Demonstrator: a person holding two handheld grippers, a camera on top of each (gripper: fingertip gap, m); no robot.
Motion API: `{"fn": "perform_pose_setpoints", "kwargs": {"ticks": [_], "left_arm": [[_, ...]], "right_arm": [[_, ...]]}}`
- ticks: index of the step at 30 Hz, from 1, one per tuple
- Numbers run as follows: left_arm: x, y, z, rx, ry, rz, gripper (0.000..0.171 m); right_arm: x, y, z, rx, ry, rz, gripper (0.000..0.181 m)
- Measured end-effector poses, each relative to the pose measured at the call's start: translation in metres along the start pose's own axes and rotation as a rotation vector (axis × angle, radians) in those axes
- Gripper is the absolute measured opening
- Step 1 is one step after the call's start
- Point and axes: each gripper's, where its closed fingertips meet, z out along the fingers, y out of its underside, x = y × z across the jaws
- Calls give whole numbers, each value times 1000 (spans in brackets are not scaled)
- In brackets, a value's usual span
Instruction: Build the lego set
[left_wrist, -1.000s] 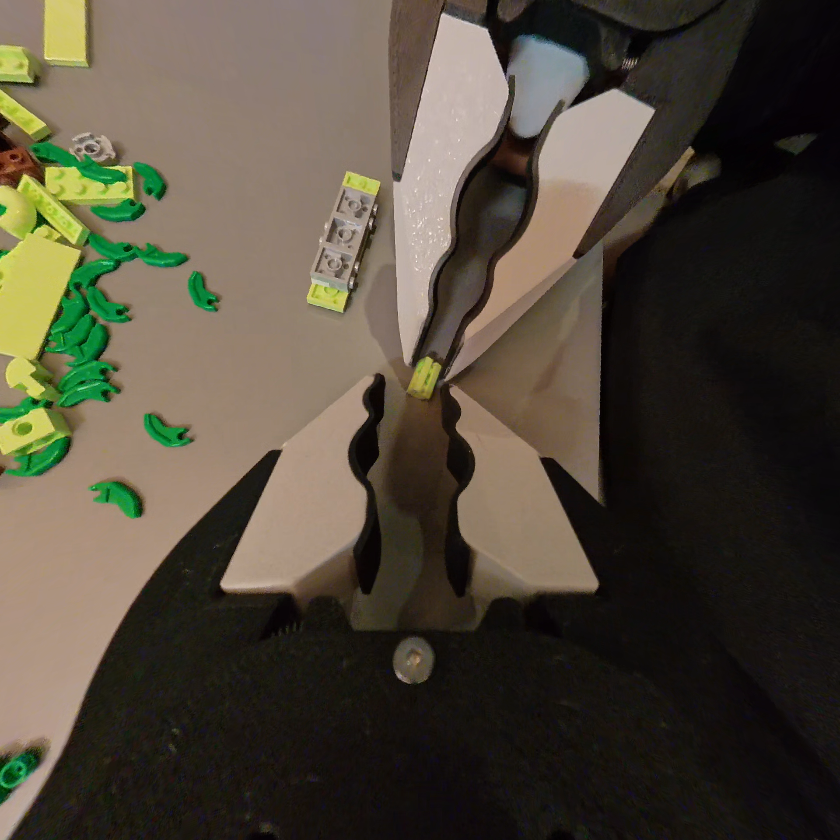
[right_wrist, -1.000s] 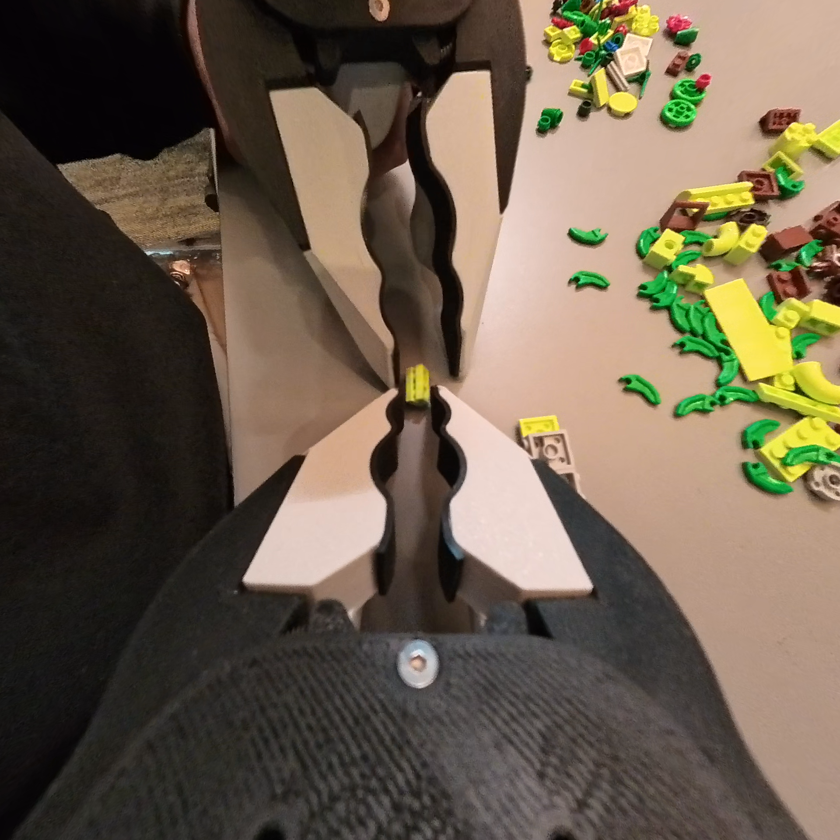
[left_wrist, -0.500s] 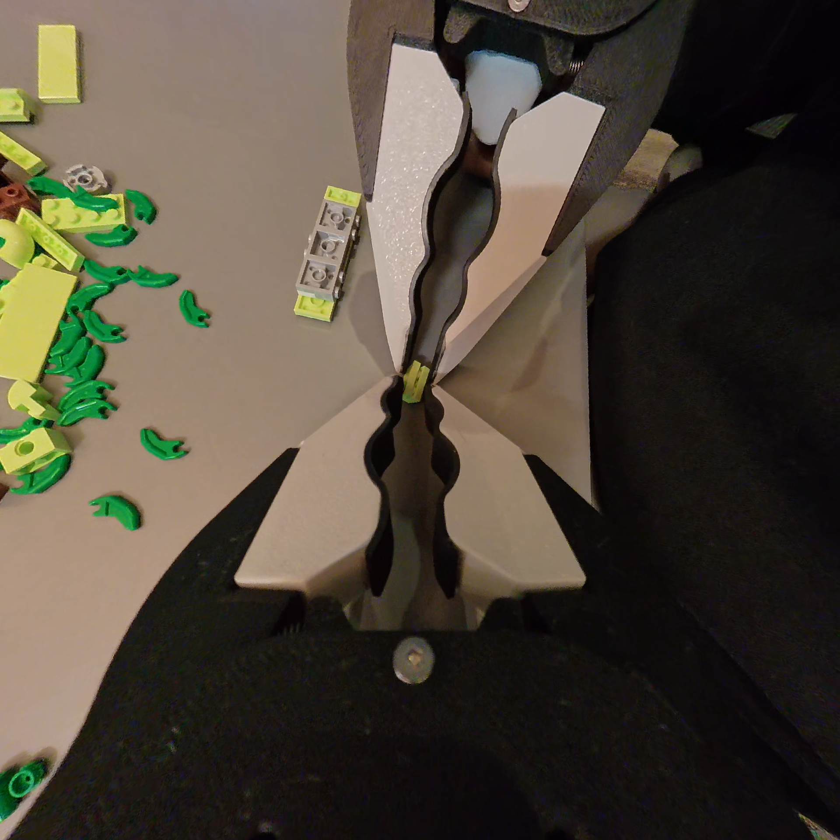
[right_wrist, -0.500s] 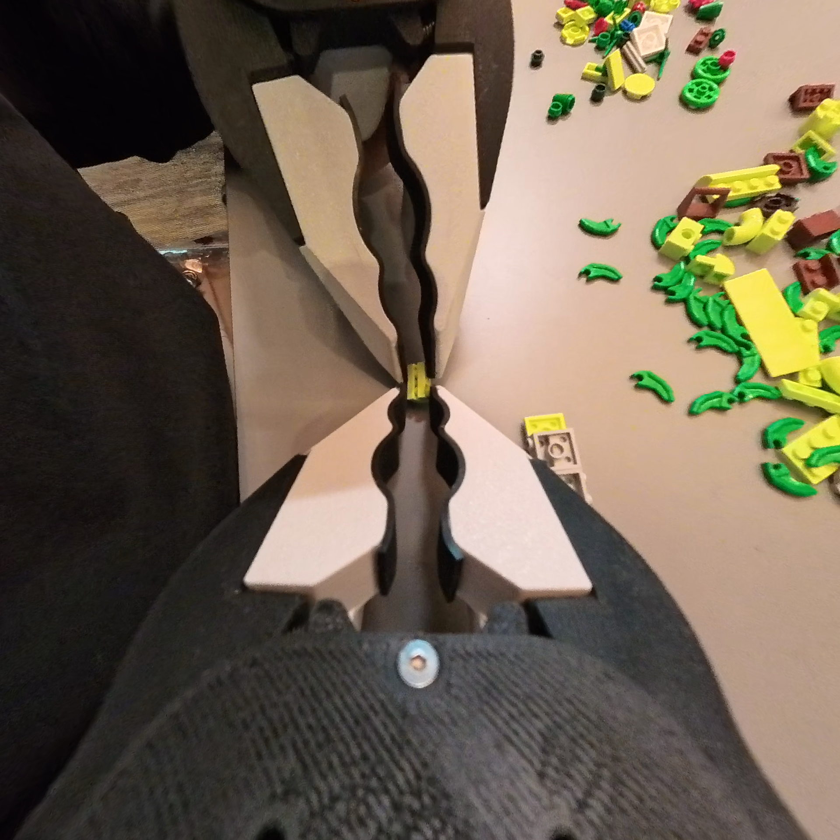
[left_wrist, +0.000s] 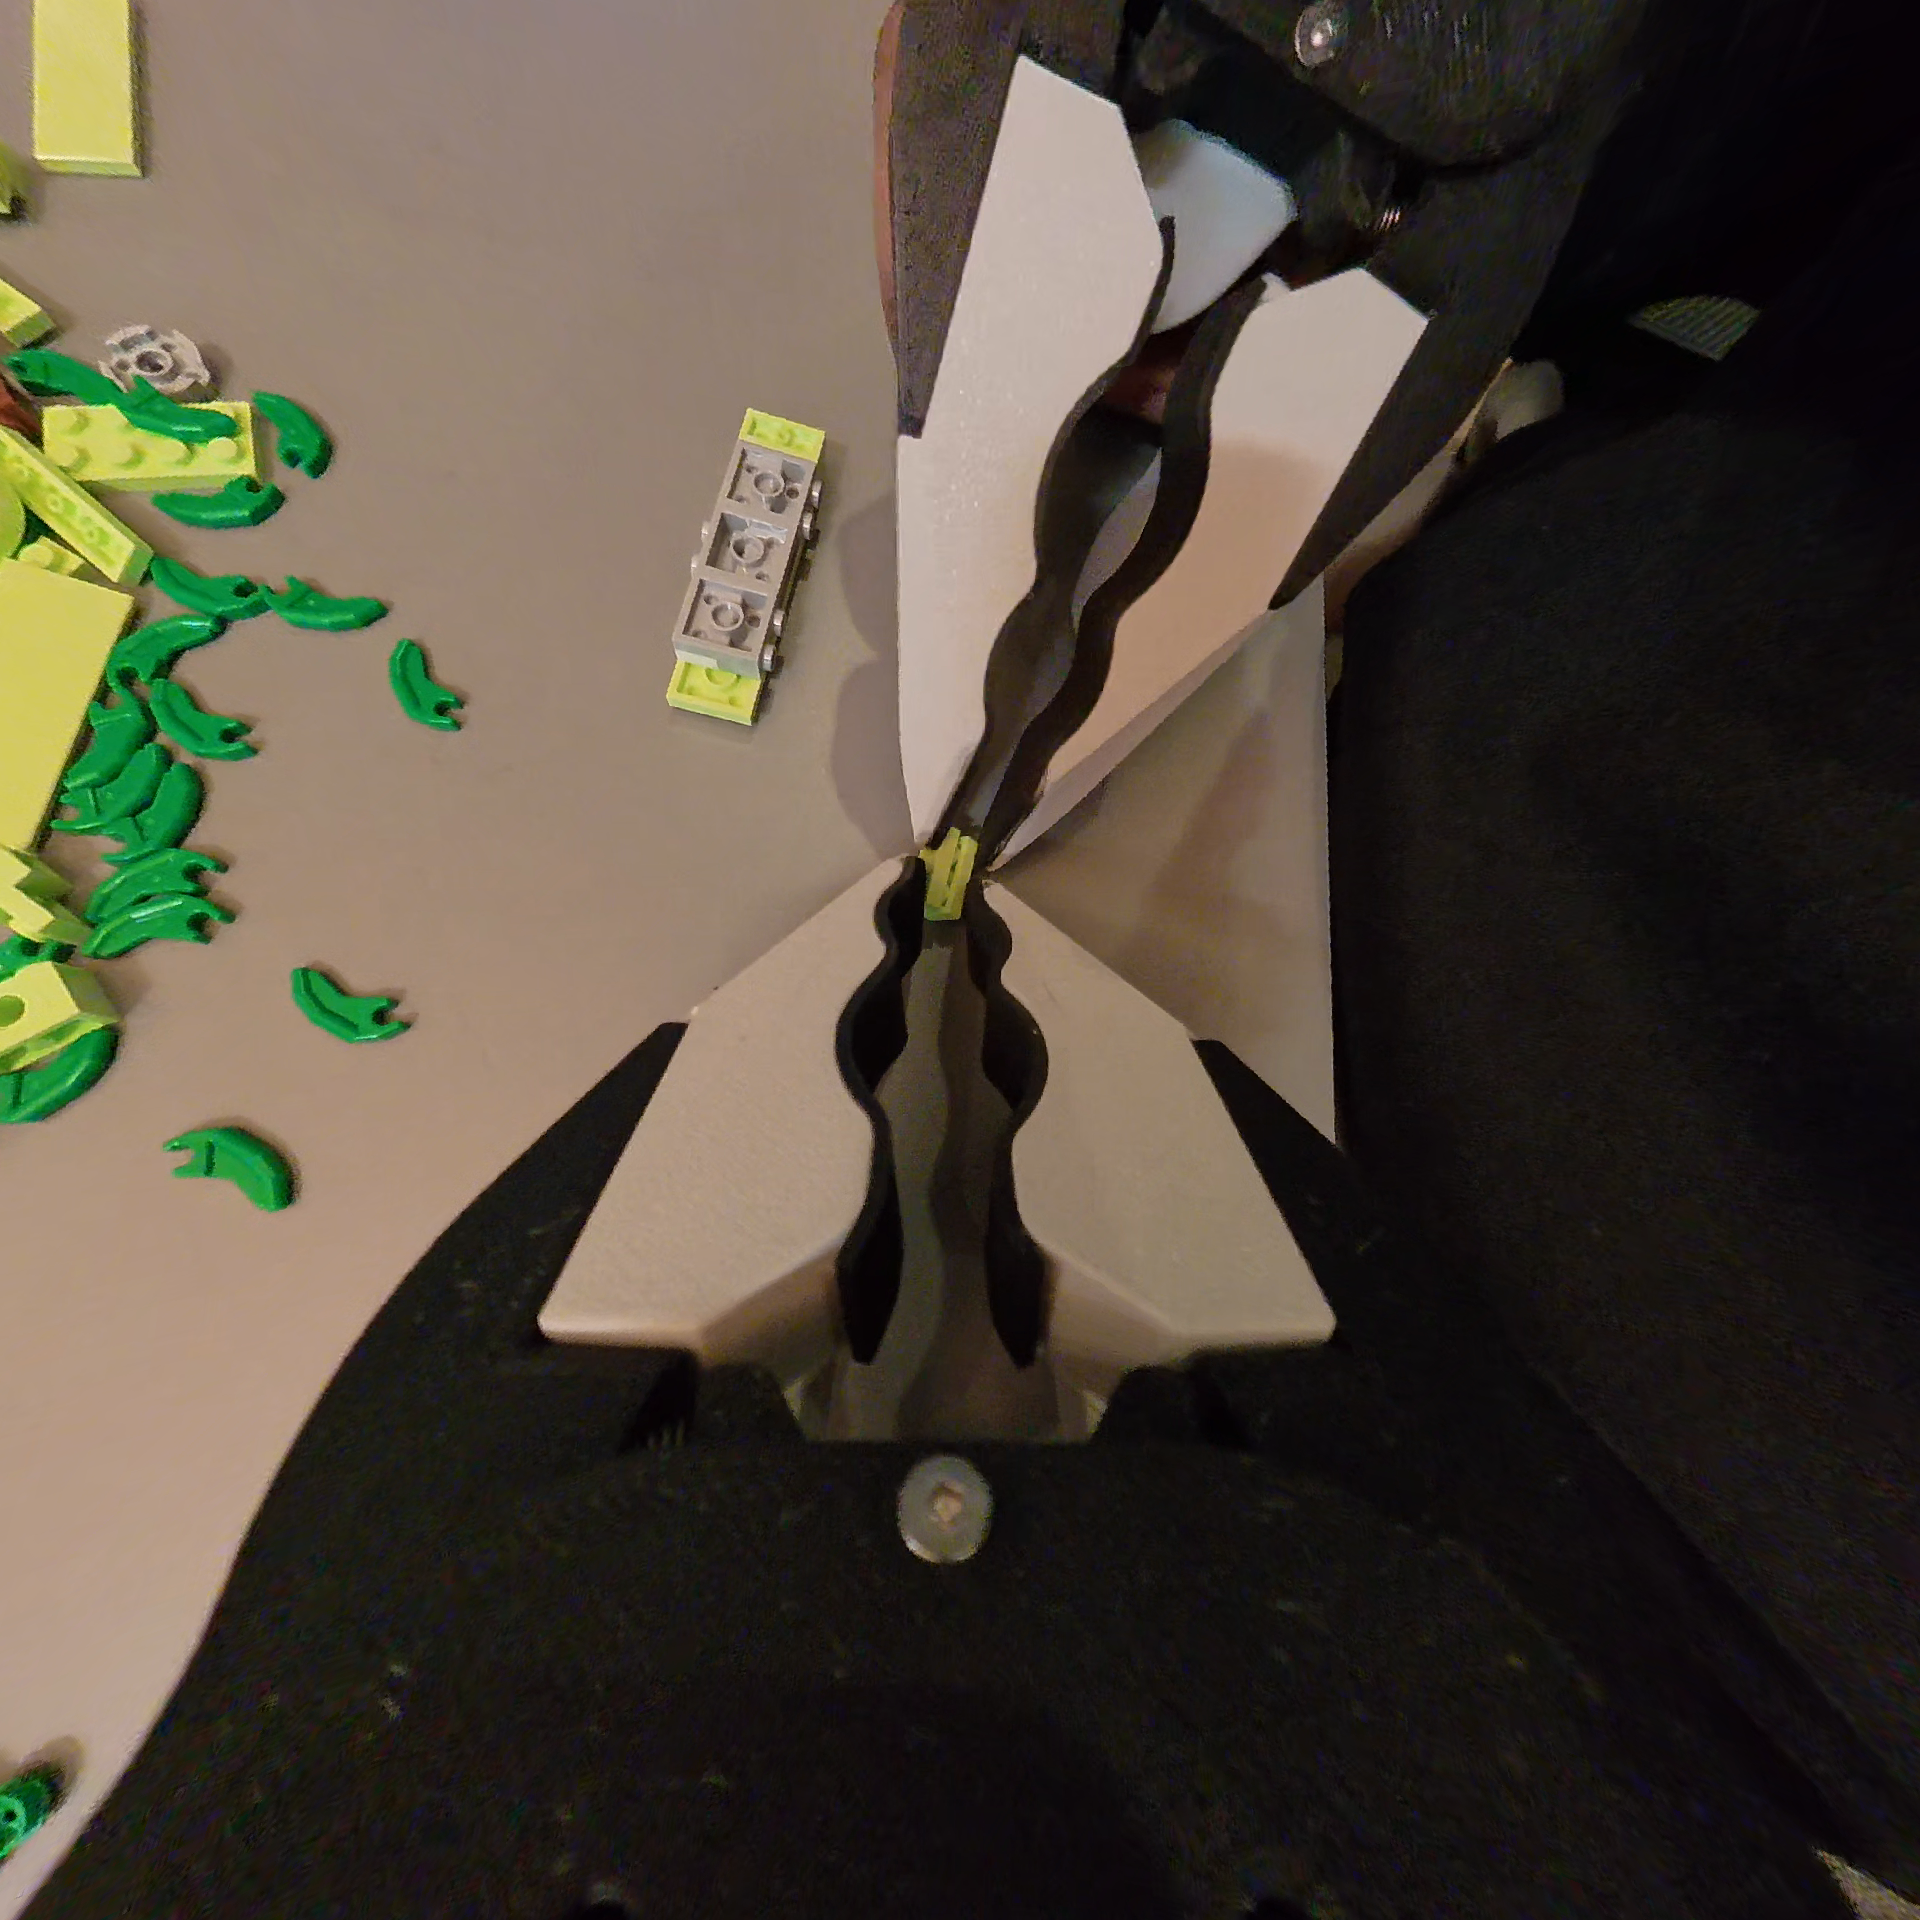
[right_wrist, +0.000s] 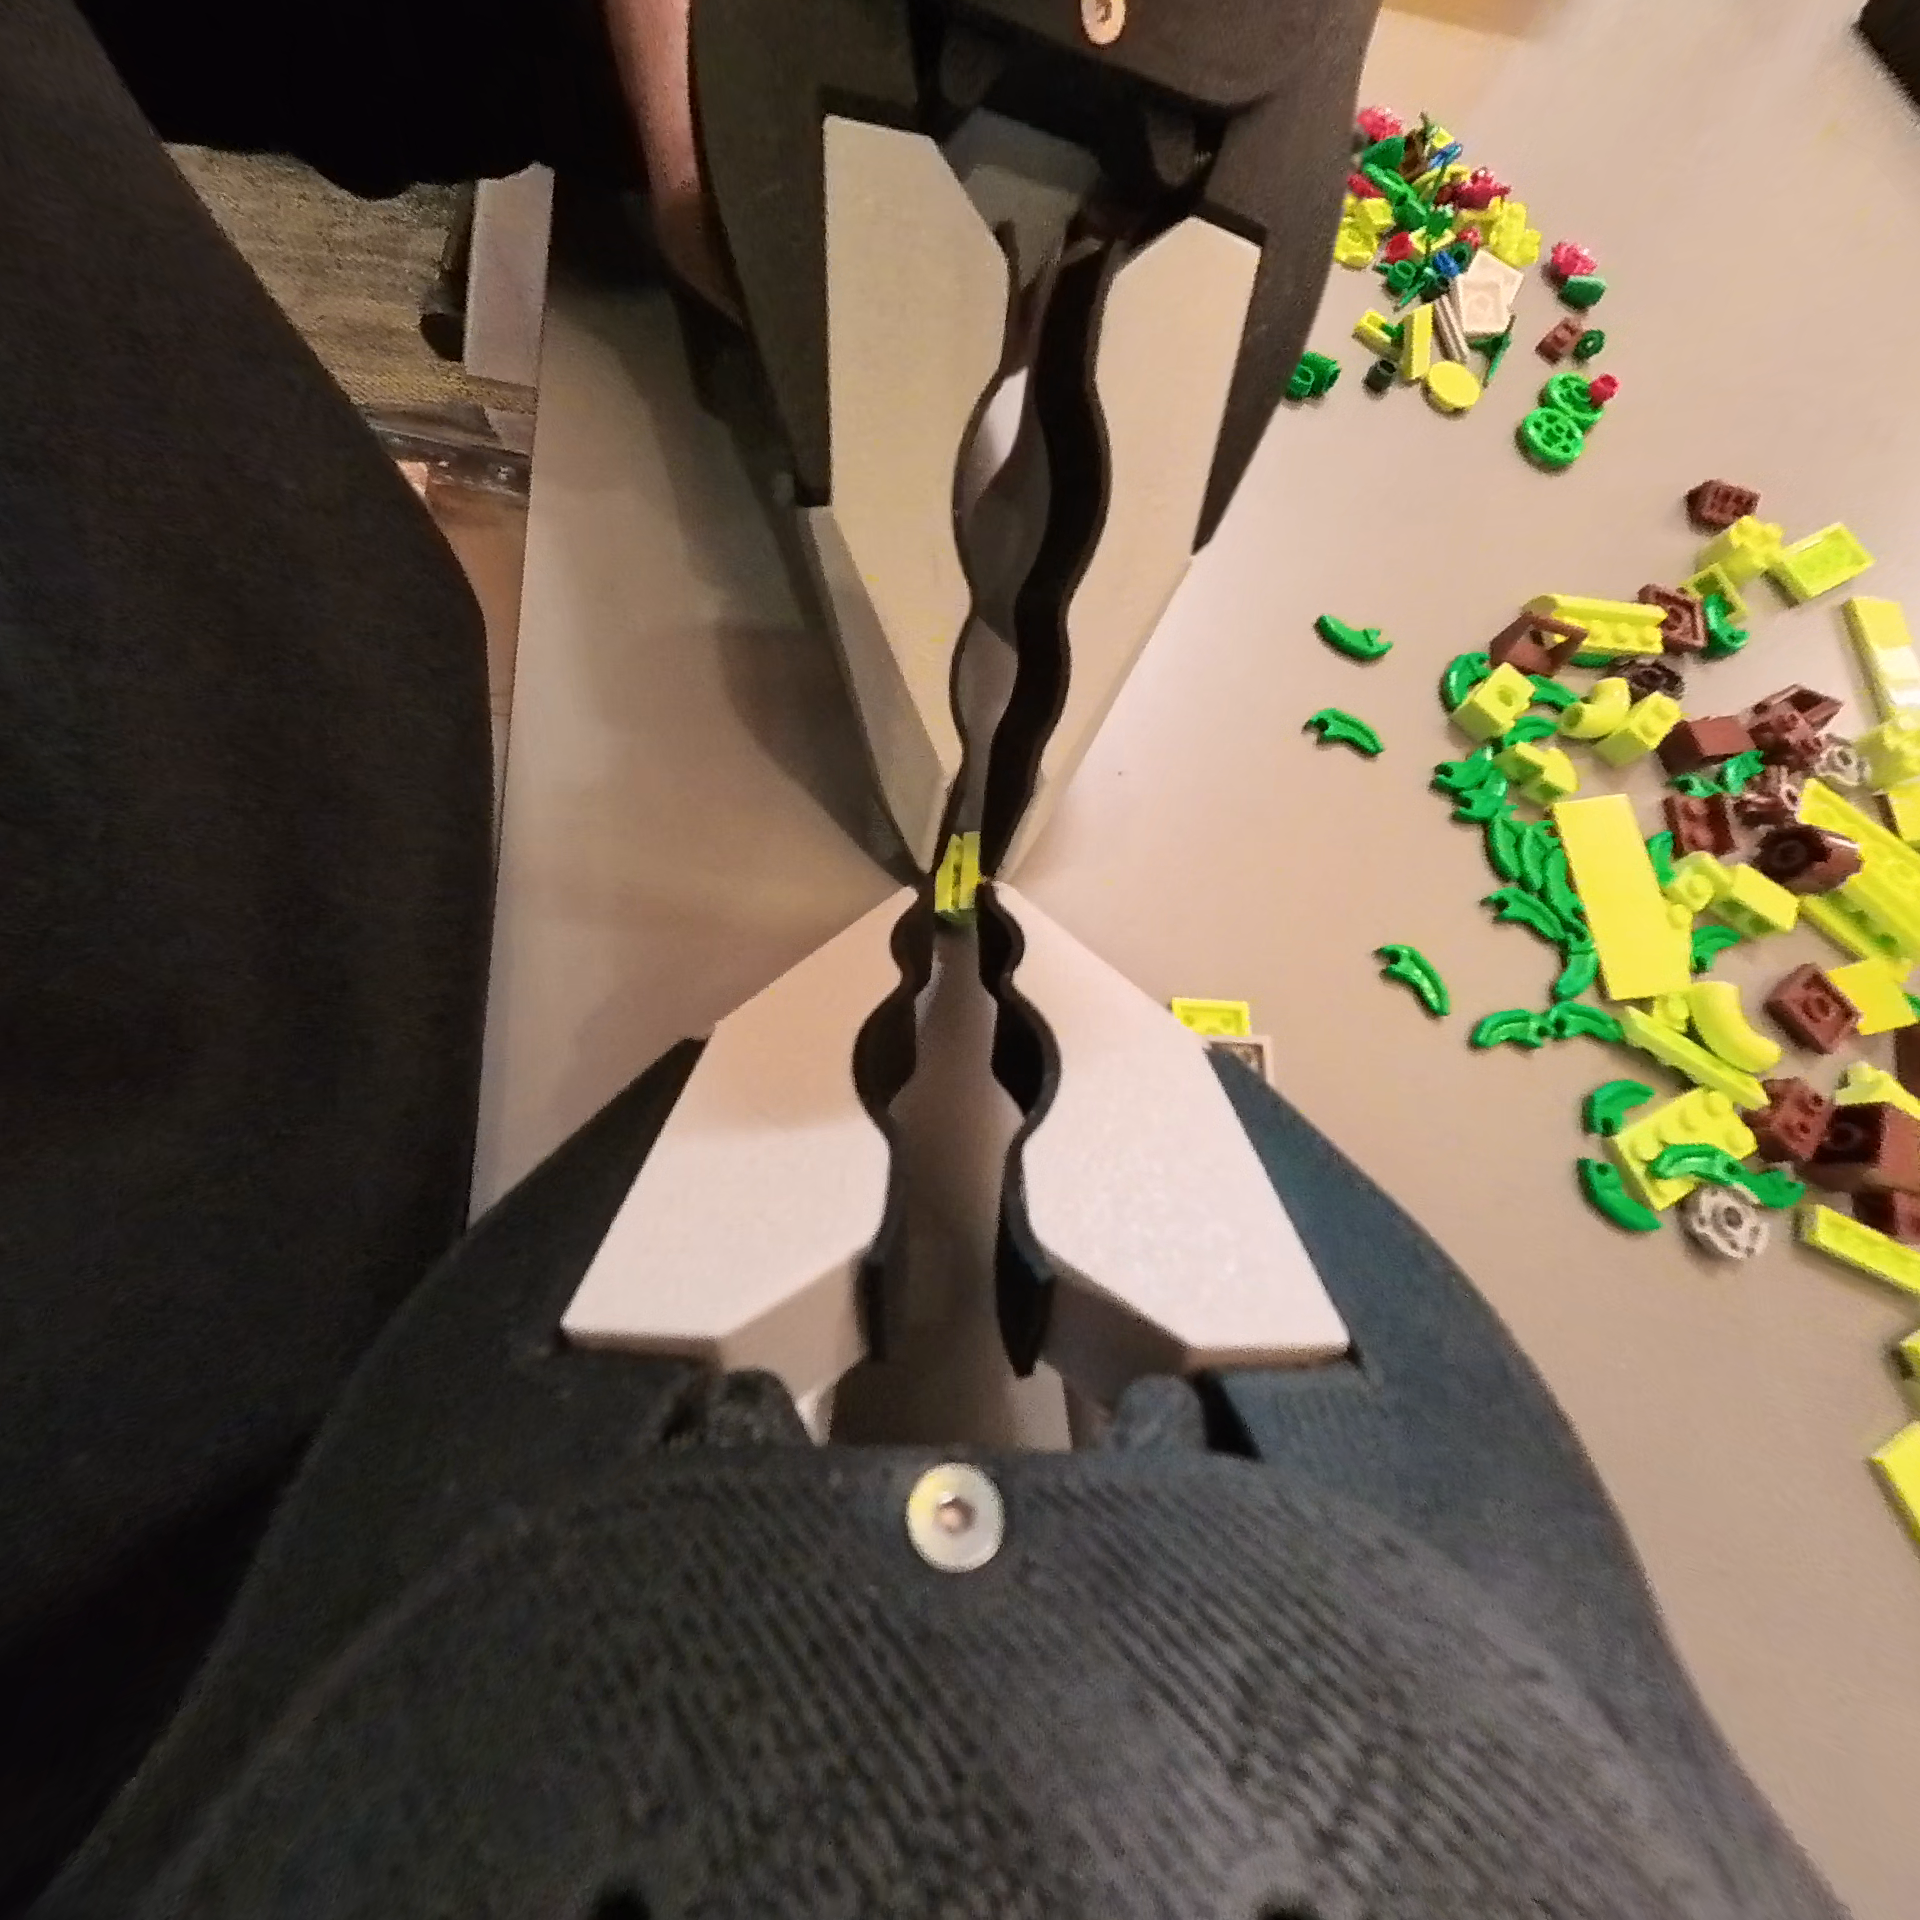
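A small lime green lego piece (left_wrist: 948, 878) is pinched between both grippers, which meet tip to tip above the grey table near its edge. My left gripper (left_wrist: 943, 906) is shut on its near end. My right gripper (left_wrist: 966, 831) comes in from the top of the left wrist view and is shut on the far end. In the right wrist view the same piece (right_wrist: 956, 875) sits between my right gripper (right_wrist: 951, 916) and the left gripper (right_wrist: 961, 844). A grey-and-lime partial build (left_wrist: 748, 566) lies flat on the table to the left of the grippers.
Loose green leaf pieces (left_wrist: 156, 769) and lime bricks (left_wrist: 145, 447) lie at the left. In the right wrist view a pile of lime, brown and green parts (right_wrist: 1704, 894) and a small mixed pile (right_wrist: 1444, 260) lie at the right. The table edge (left_wrist: 1330, 935) borders dark cloth. Left and right tips are no more than a few centimetres apart.
My left gripper's fingers, open around the lime piece a second ago, have closed onto it. The right gripper has kept its hold. Both grippers shifted a little over the table.
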Motion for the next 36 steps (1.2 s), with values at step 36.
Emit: {"fn": "perform_pose_setpoints", "kwargs": {"ticks": [36], "left_arm": [[-5,4,-1,-16,-59,36,9]], "right_arm": [[2,-1,2,-2,-249,340,4]]}}
